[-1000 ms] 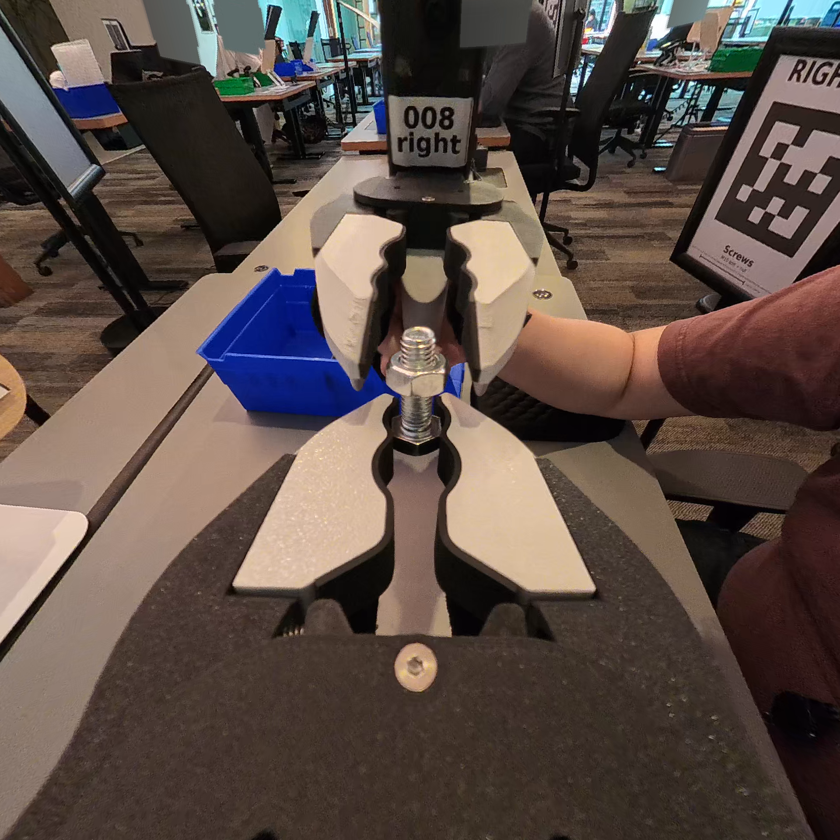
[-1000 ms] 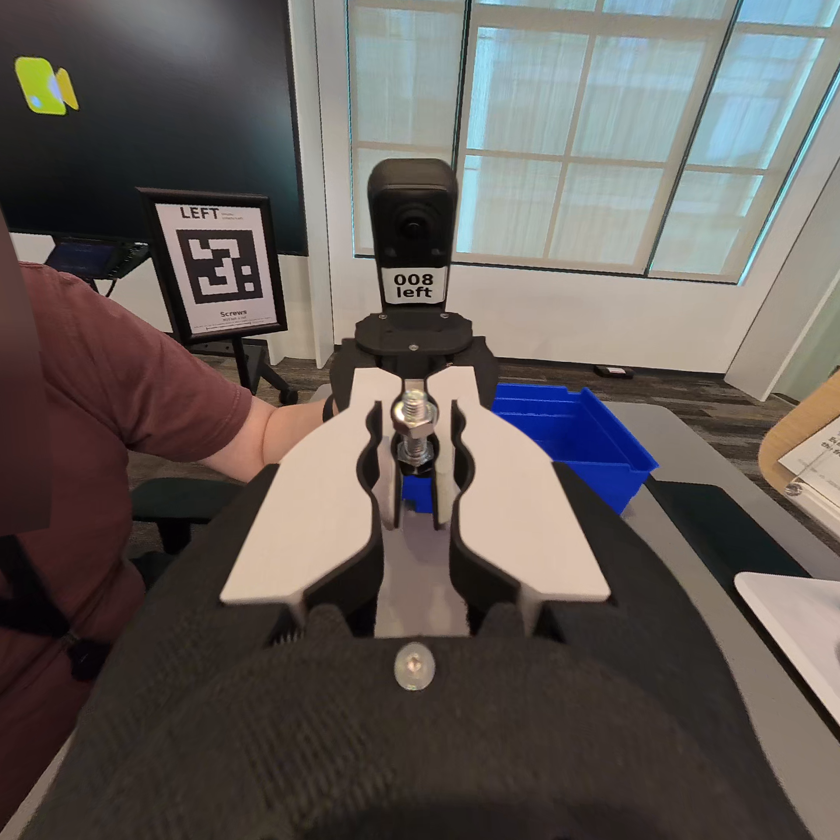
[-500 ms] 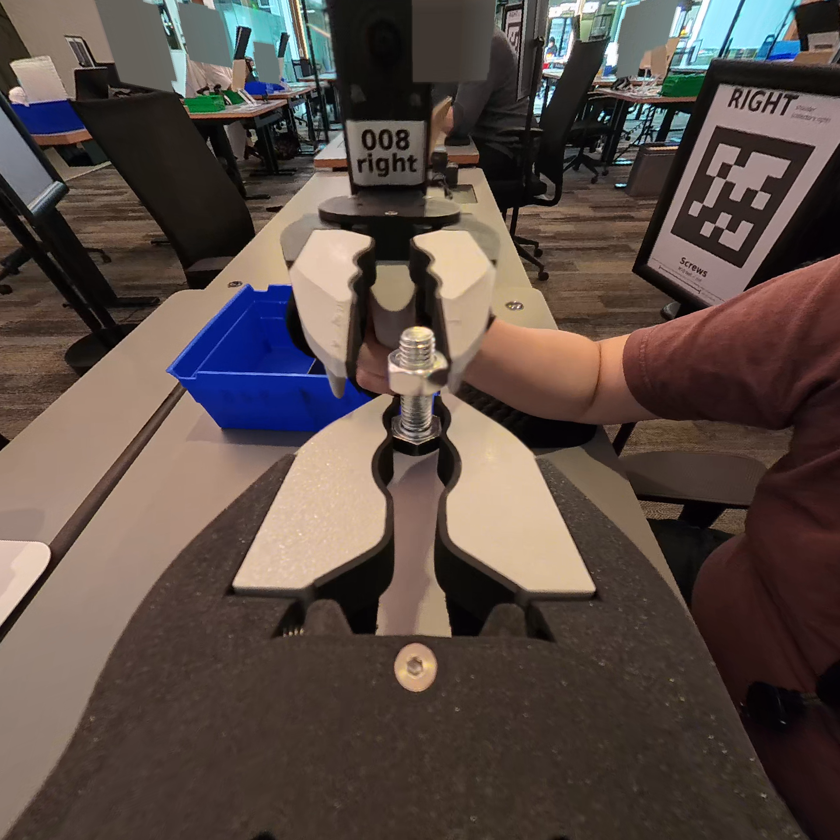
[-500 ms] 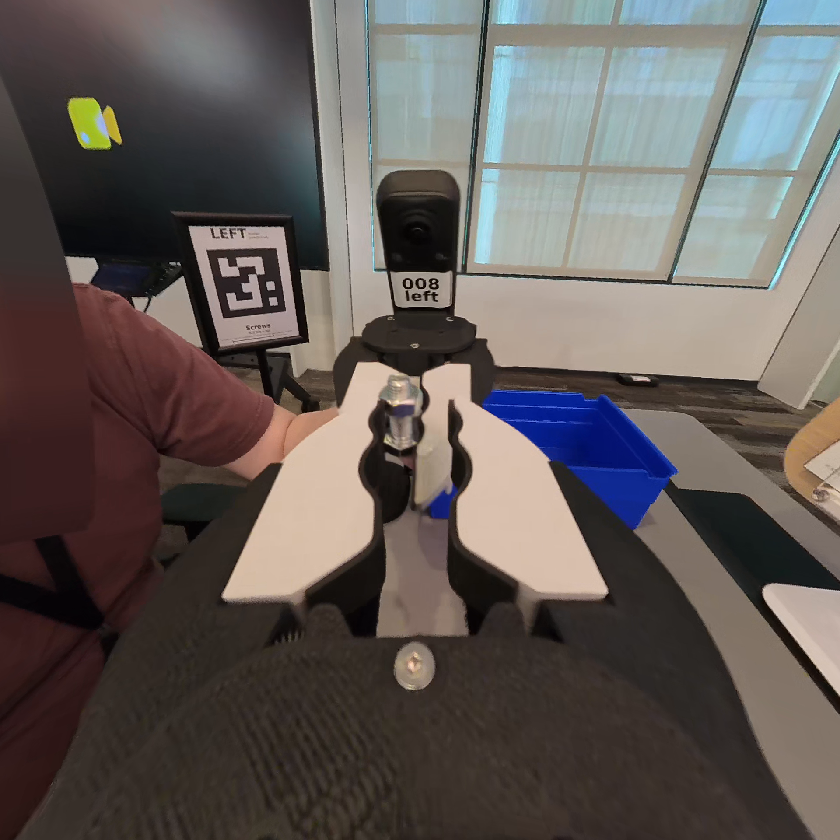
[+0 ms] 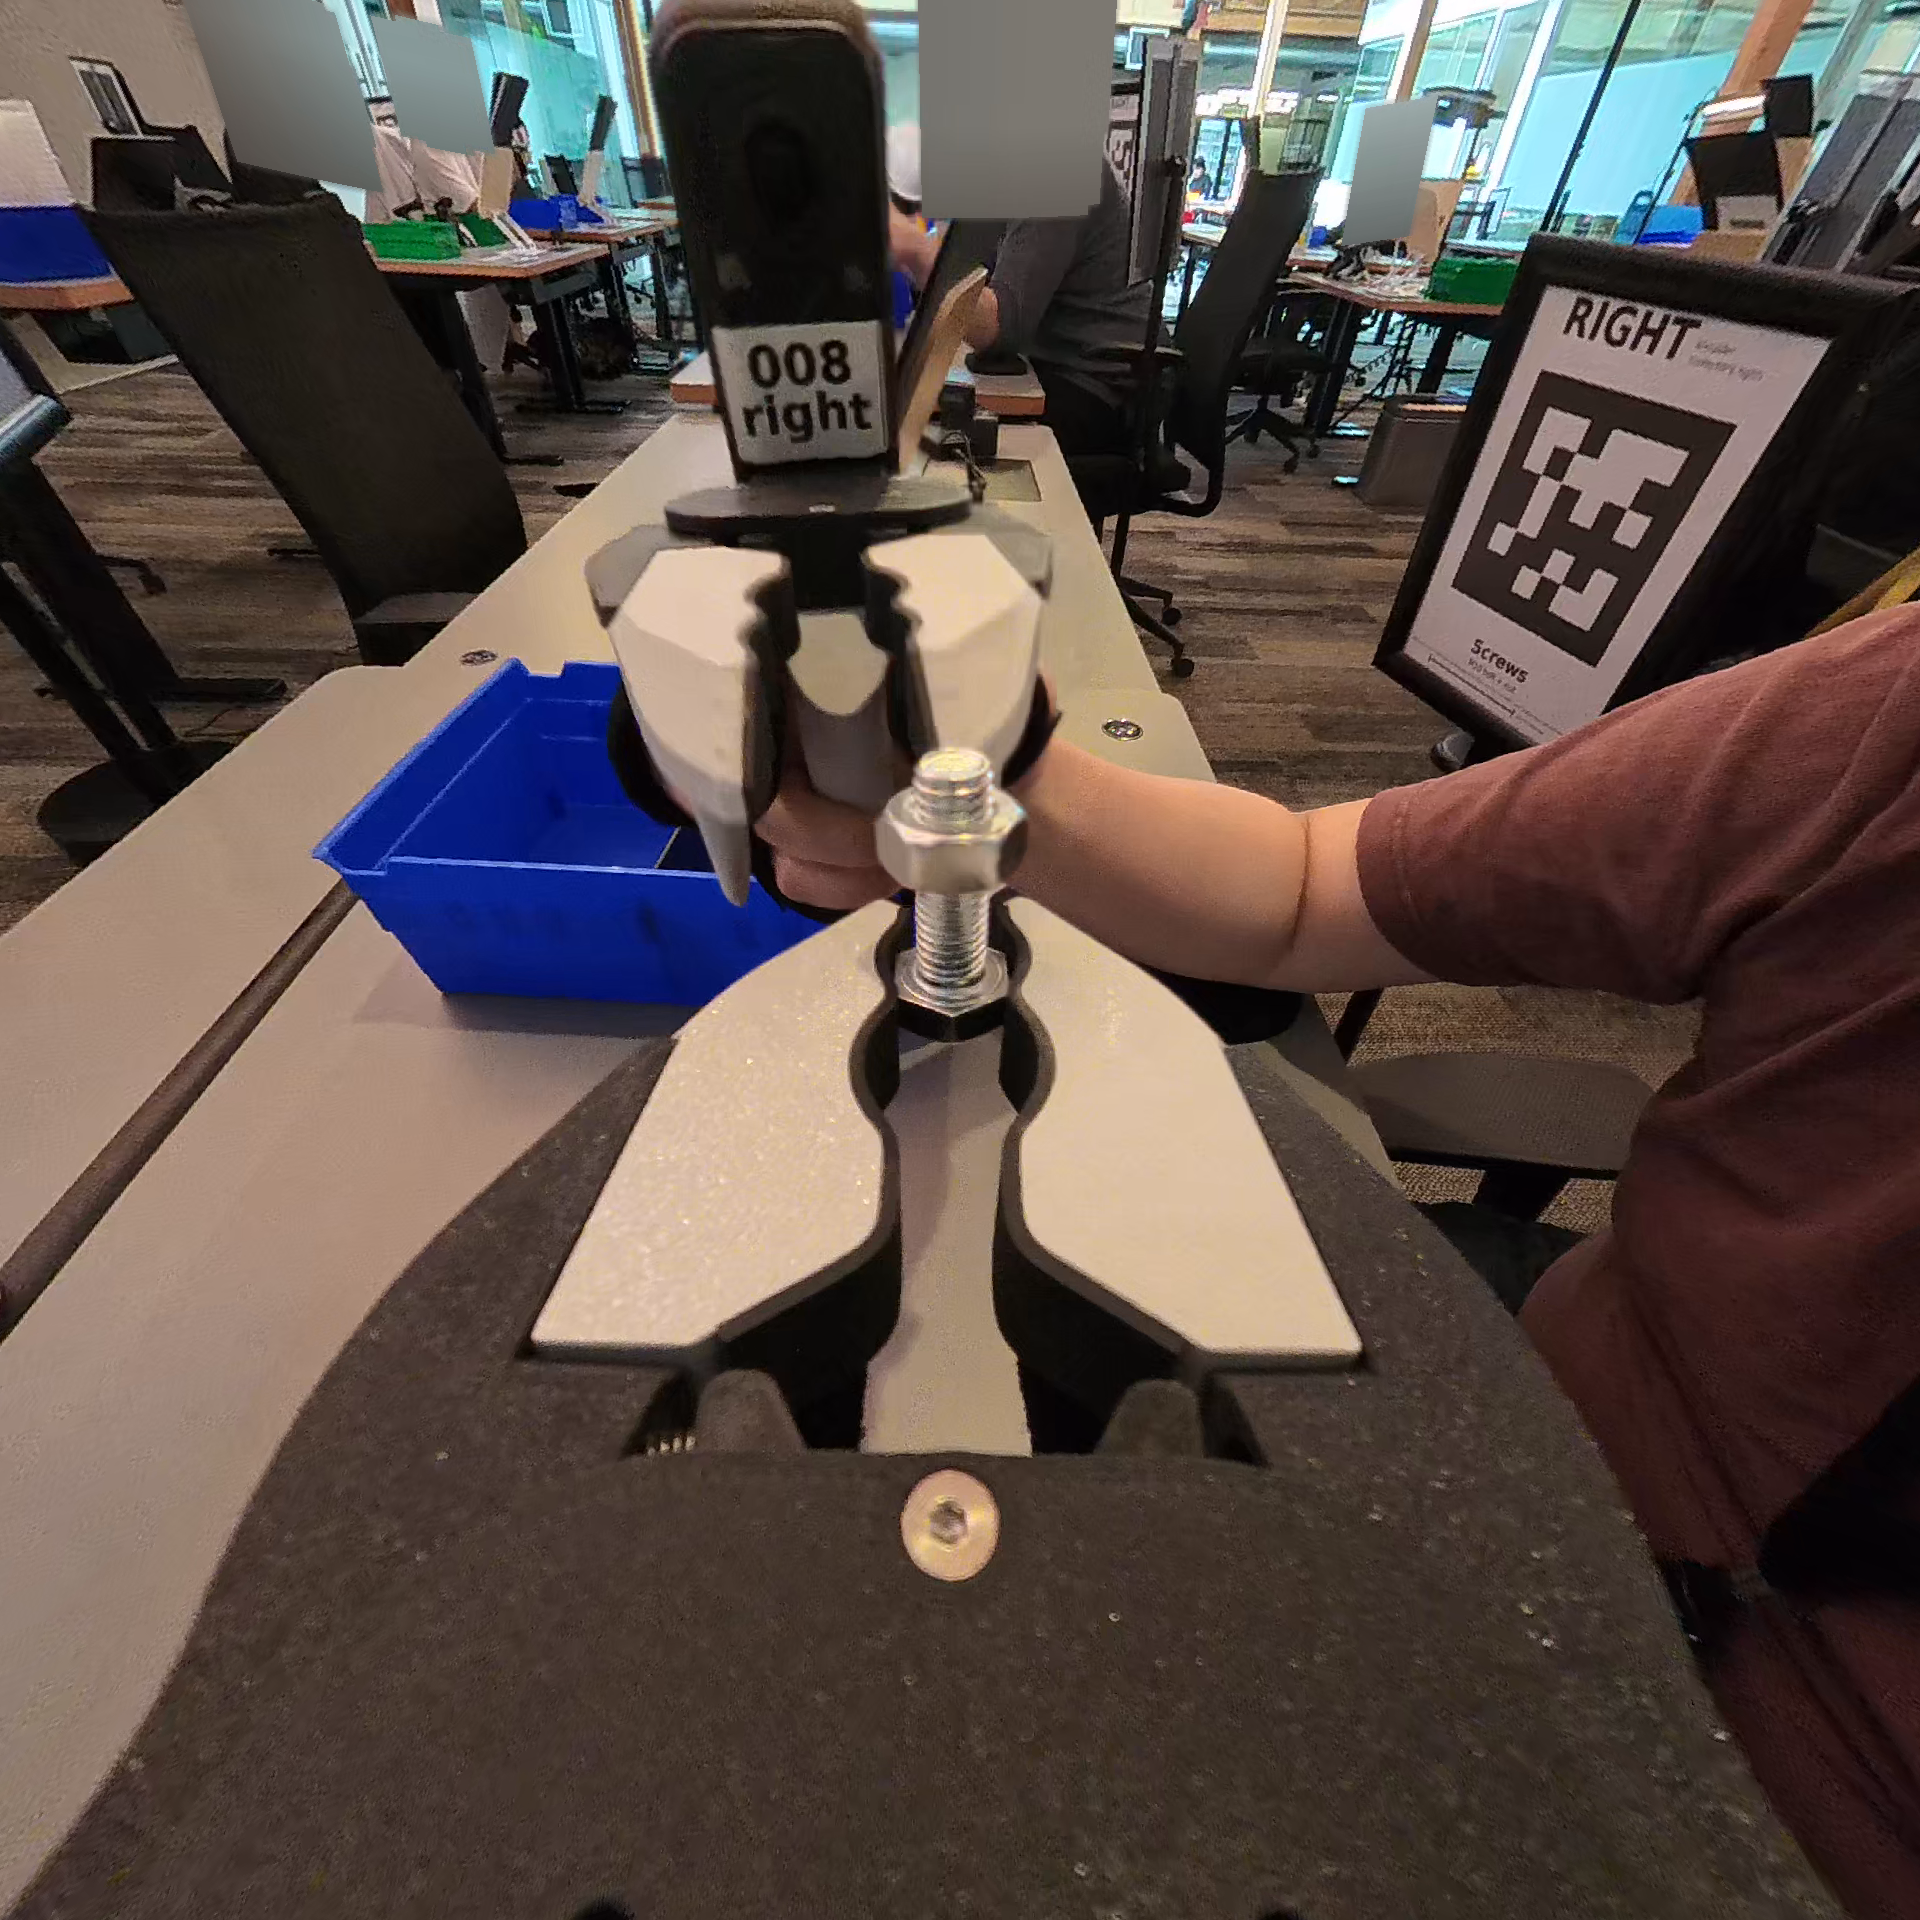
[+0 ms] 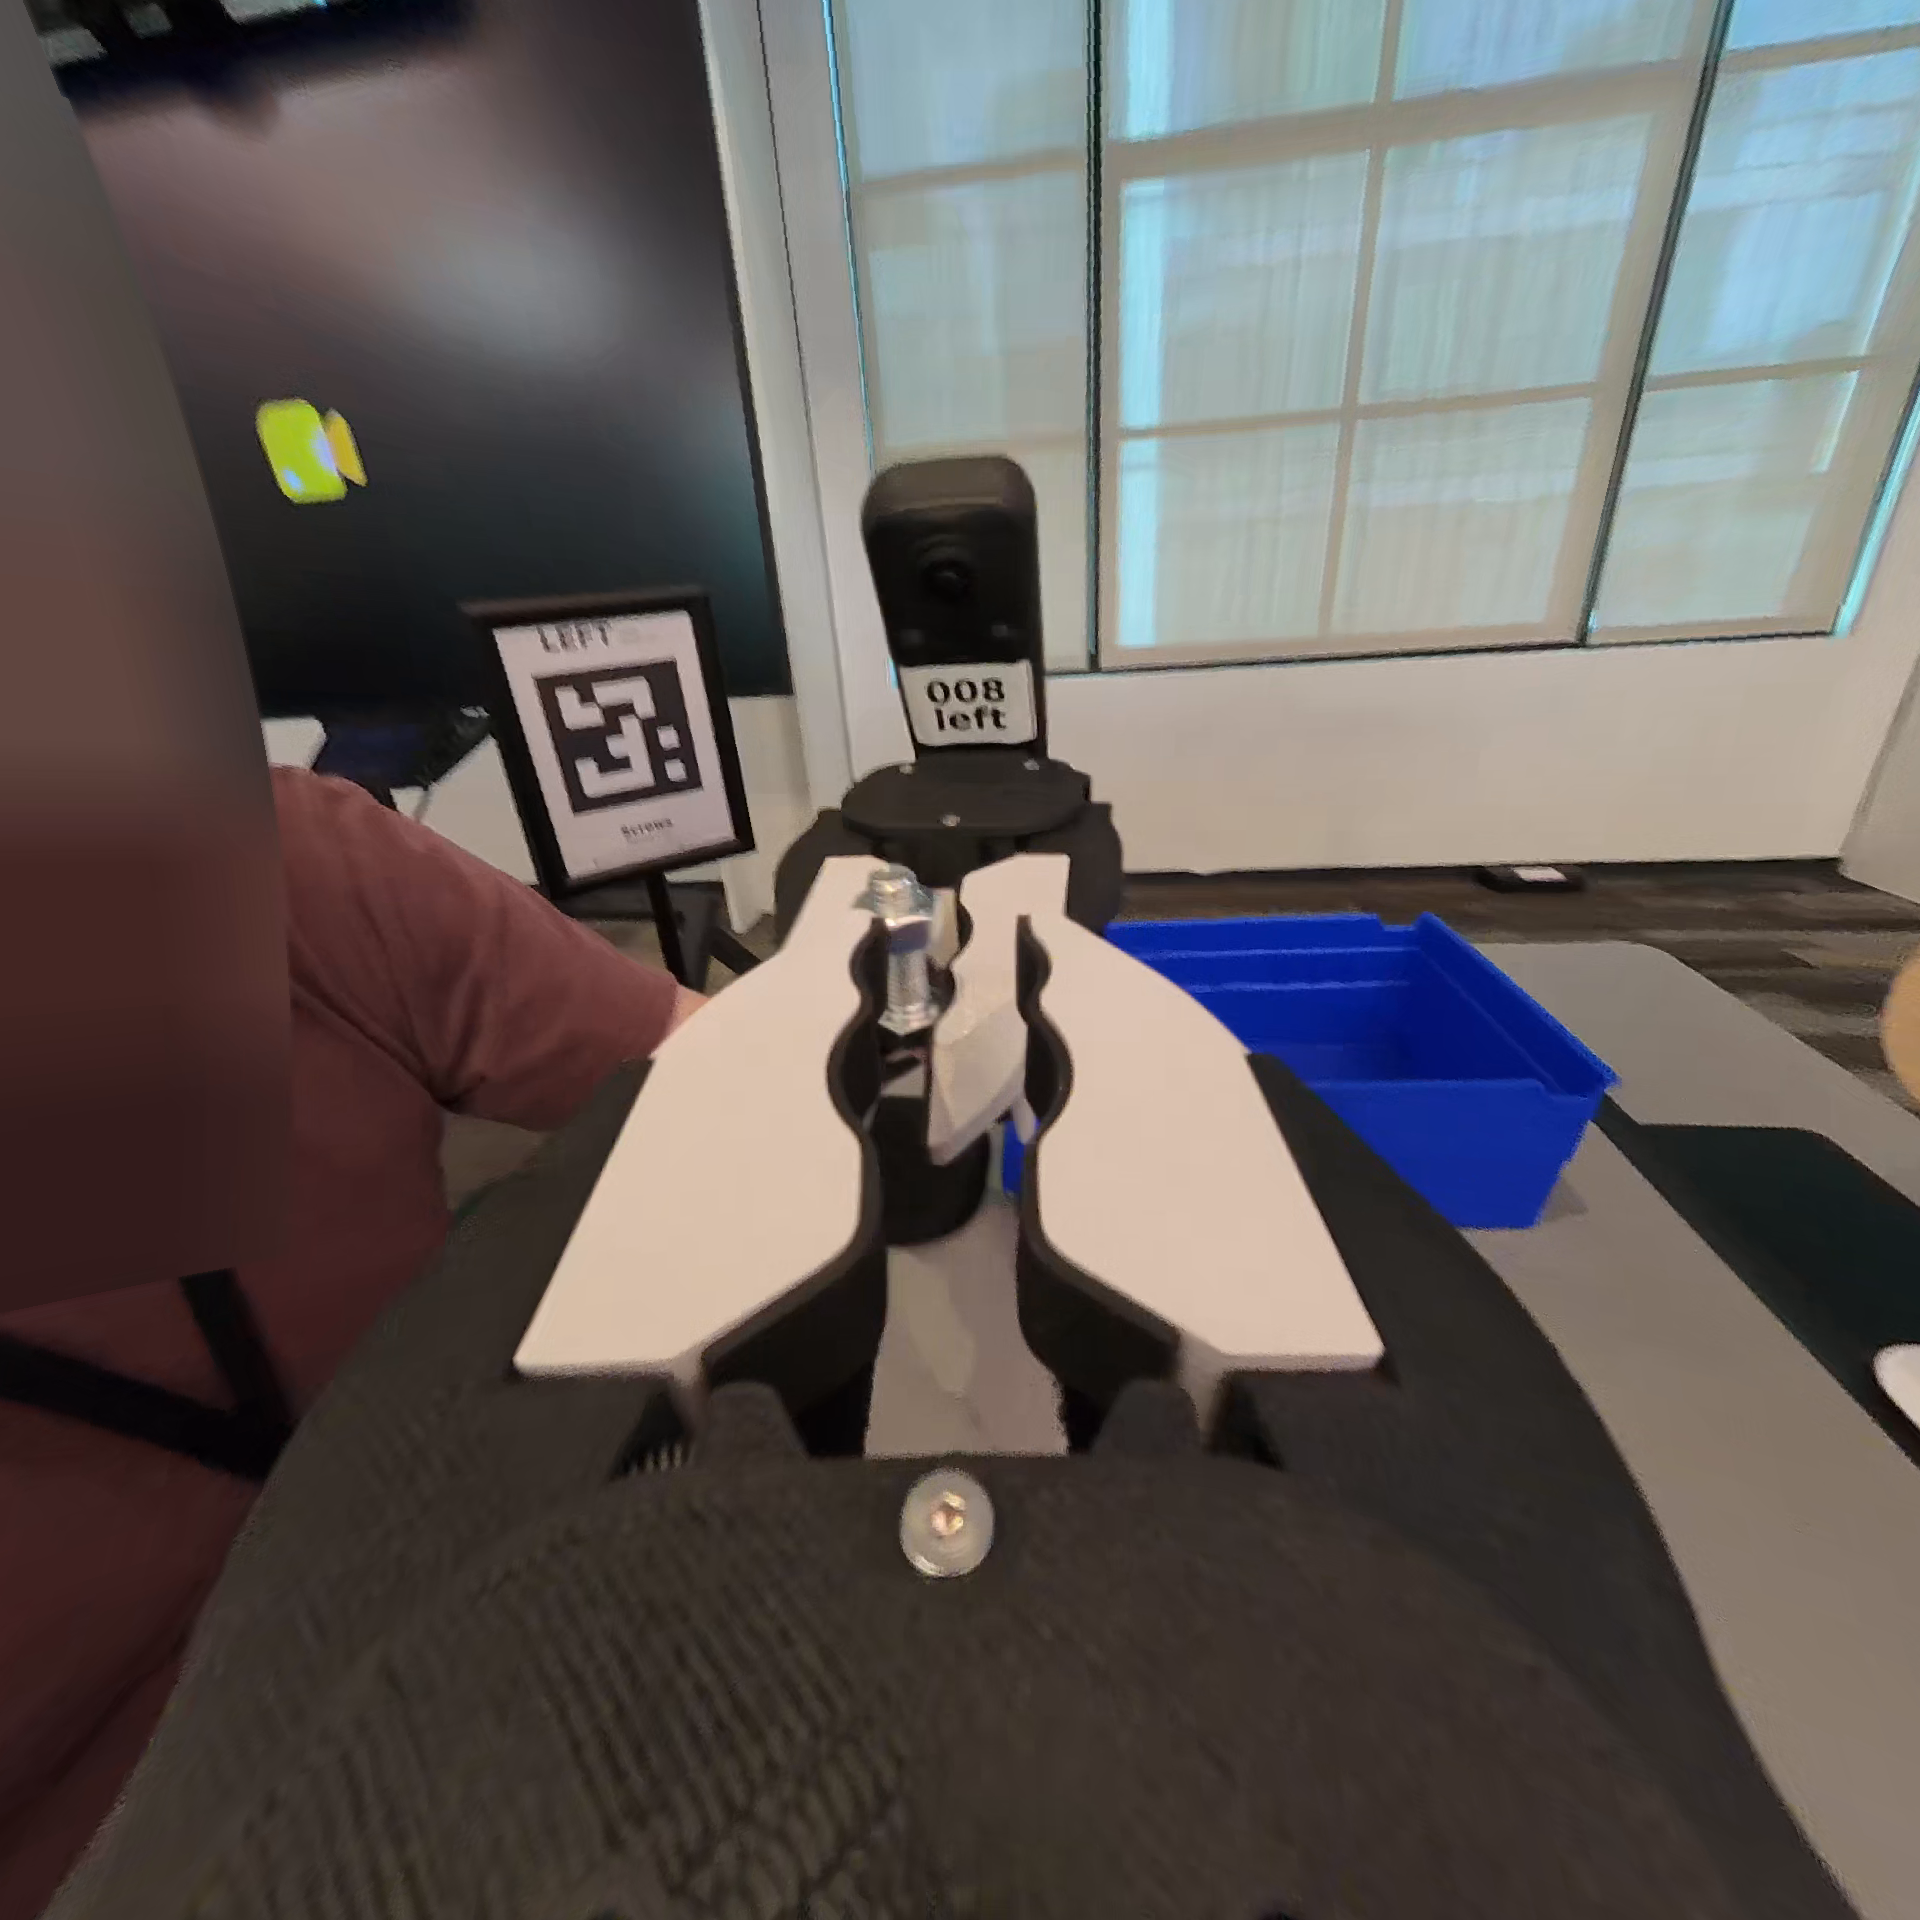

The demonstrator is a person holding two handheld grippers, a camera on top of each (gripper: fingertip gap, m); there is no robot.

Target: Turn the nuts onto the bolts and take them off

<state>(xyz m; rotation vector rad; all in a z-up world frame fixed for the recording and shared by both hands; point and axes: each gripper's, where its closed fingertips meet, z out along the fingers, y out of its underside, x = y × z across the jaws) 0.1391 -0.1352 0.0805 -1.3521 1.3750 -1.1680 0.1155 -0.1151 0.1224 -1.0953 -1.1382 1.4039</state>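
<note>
Desk: grey, running away from the camera in the left wrist view.
Bin: blue plastic, open-topped, standing on the desk left of both tools; in the right wrist view the same bin lies to the right.
Right gripper: faces the camera in the left wrist view, tilted, fingers parted and grasping nothing — it sits just behind and to the left of the nut. In its own view the right gripper has the bolt close against its left finger, though no pinch shows.
Bolt: silver, threaded, standing upright; its head is hidden low between the fingers.
Nut: silver hexagon, threaded onto the bolt near the top, a few threads showing above it.
Left gripper: clenched on the lower end of the bolt, fingers nearly together.
Arm: a person's, in a maroon sleeve, reaching in from the right.
Sign: framed — a black-and-white square pattern, far right.
</note>
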